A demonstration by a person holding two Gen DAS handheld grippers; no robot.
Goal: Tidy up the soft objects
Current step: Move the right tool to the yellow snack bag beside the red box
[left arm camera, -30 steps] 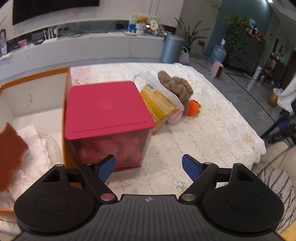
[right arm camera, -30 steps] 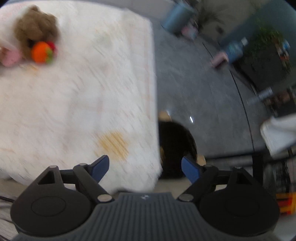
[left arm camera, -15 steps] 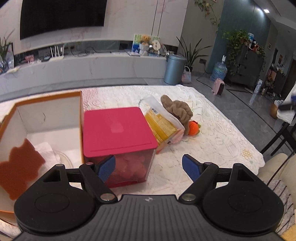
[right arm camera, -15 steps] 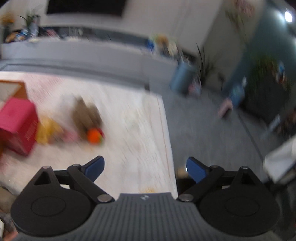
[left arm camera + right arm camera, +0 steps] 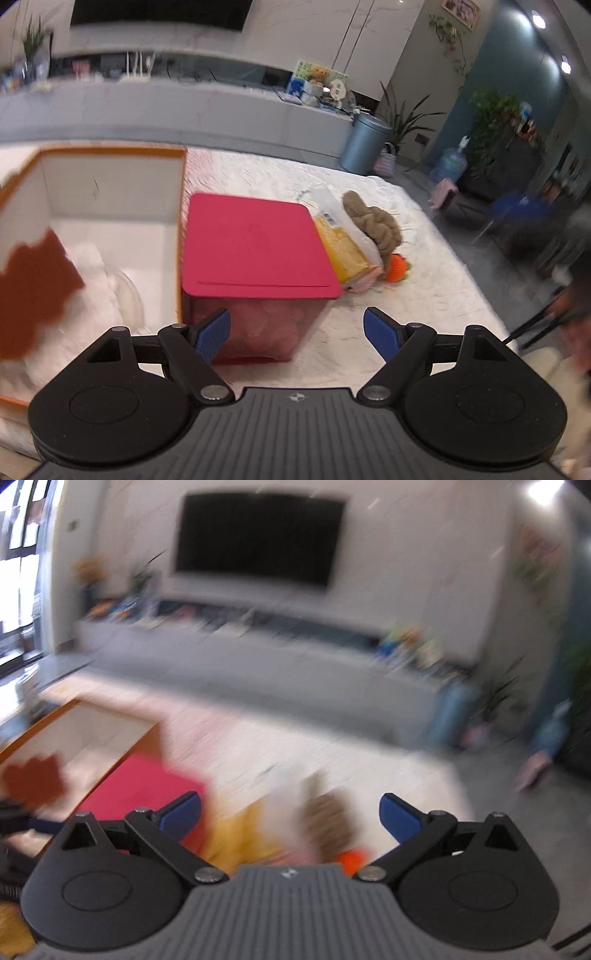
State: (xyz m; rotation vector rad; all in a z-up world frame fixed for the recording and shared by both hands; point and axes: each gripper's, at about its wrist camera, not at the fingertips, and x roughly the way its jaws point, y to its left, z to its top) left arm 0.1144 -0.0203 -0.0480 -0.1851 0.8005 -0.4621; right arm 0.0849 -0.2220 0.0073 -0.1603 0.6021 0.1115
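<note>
A clear box with a pink lid (image 5: 255, 251) holds pink soft things and stands on the white-covered table (image 5: 424, 306). Right of it lie a yellow packet in a clear bag (image 5: 341, 245), a brown plush toy (image 5: 373, 221) and an orange plush piece (image 5: 397, 267). My left gripper (image 5: 296, 332) is open and empty, just in front of the pink-lidded box. My right gripper (image 5: 290, 814) is open and empty above the same items; its view is blurred, showing the pink lid (image 5: 140, 786), the yellow packet (image 5: 247, 834) and the brown plush (image 5: 328, 819).
An orange-rimmed white box (image 5: 110, 173) stands left of the pink-lidded box, with white soft material and a brown leaf-shaped piece (image 5: 33, 291) inside. The table's right edge drops to a grey floor. A grey bin (image 5: 364, 144) and plants stand beyond.
My right gripper has swung from over the table's right edge and floor to face the table and the TV wall. My left gripper has pulled back and up a little.
</note>
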